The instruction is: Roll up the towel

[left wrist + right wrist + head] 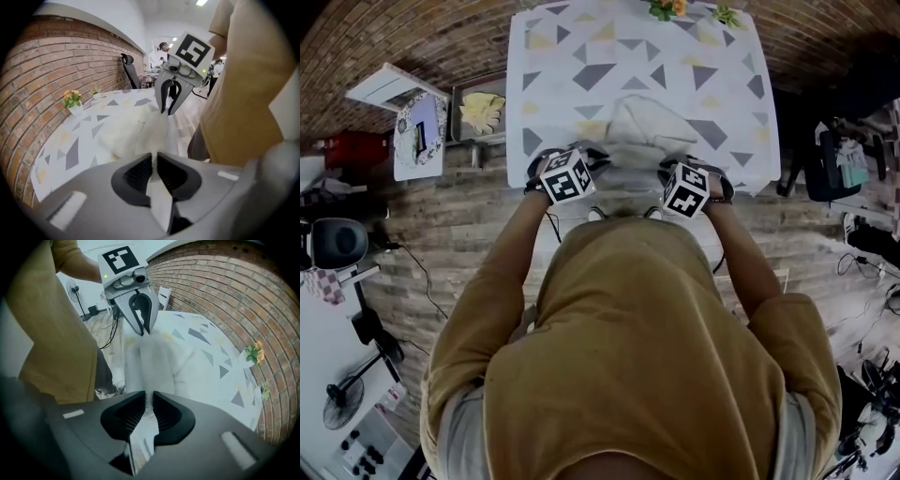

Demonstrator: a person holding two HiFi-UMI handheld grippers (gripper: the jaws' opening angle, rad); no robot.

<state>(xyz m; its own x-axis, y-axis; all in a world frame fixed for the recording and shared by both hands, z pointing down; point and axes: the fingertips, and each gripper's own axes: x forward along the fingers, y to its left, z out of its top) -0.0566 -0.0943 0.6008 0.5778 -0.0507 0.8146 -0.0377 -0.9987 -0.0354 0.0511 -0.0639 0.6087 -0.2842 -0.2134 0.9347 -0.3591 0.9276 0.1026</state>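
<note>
The left hand-held gripper (153,161) is clamped on the near edge of the white towel (642,131), with cloth pinched between its pads. The right hand-held gripper (149,401) pinches the same edge a little way along. That edge is raised off the desk (572,56); the rest lies rumpled near the desk's front. Flowers (666,7) stand at the far edge
</note>
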